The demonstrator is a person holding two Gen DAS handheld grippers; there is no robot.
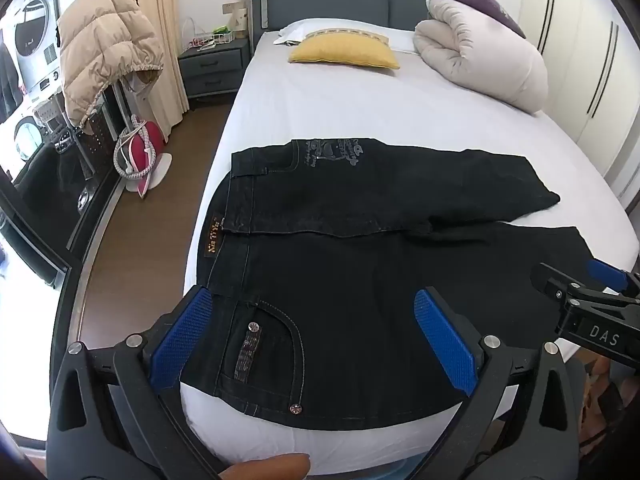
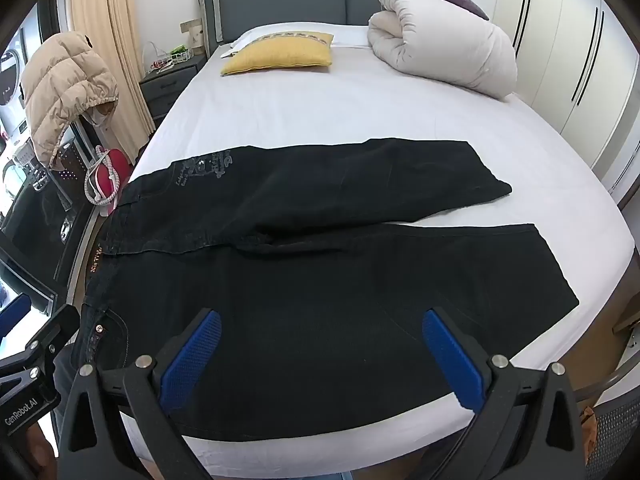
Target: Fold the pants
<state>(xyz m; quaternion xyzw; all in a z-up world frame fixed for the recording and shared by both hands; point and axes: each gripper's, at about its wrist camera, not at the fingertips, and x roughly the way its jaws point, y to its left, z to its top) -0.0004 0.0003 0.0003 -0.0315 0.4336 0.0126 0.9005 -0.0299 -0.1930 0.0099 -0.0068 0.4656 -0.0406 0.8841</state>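
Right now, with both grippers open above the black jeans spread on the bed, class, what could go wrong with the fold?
1. The pants lie at the bed edge; a tug might slide them off.
2. The legs splay apart, so folding could misalign.
3. The left gripper and right gripper are close and may collide.

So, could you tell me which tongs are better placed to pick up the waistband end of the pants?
Left. The left tongs hover open over the pants' pocket and waistband; the right tongs sit open farther along the near leg.

Yellow pillow, rolled duvet, beige jacket
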